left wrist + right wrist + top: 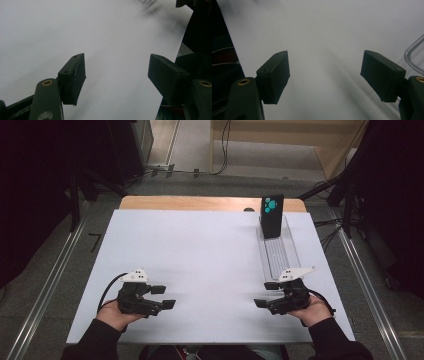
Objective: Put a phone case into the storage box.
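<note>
High view had the white table (200, 255) laid out with a clear plastic tray (290, 257) as the handiest landmark, sitting lengthwise over toward the table's right side. A black phone (272, 216) with teal dots on its screen stood upright in the far end of that tray, leaning a bit against the end wall. The right gripper (266, 295) sat just off the tray's near end — held low over the table in the person's right hand, jaws wide apart with nothing between them. The left gripper (164, 297) was well away from the tray, across the table on the near left, also held in a hand with its jaws spread open and empty.

In the right gripper view the tray's rounded clear corner (415, 56) showed just beside the right-hand jaw, not touching as far as I could tell. Left gripper view was basically bare white tabletop (105, 37) between the parted jaws — a sliver of the tray sat at the top edge.
</note>
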Available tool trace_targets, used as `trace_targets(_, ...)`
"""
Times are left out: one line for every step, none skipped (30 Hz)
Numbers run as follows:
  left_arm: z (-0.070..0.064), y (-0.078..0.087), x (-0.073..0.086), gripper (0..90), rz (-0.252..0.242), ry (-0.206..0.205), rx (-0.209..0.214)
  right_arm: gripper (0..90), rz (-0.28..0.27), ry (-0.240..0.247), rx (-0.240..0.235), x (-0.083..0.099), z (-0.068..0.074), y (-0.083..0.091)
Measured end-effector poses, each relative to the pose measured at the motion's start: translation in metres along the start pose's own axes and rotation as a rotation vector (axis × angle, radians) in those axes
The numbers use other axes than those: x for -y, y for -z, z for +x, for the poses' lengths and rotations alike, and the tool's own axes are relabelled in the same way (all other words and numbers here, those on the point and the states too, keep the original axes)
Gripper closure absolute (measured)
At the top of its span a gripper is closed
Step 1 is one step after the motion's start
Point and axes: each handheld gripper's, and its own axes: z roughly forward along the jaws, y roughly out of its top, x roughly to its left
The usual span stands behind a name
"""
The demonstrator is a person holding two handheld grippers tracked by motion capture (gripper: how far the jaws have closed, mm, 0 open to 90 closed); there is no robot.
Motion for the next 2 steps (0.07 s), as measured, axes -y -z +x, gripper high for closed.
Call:
trace_targets(0.0002, 0.0002, 0.0001, 30.8, 0.000, 0.000, 0.000, 21.4, 0.000, 0.001, -0.003, 0.0000, 0.0000, 0.0001)
trace_targets(0.0008, 0.0006, 0.0002, 30.8, 0.002, 0.001, 0.002, 21.3, 0.000, 0.002, -0.005, 0.0000, 0.0001, 0.0003)
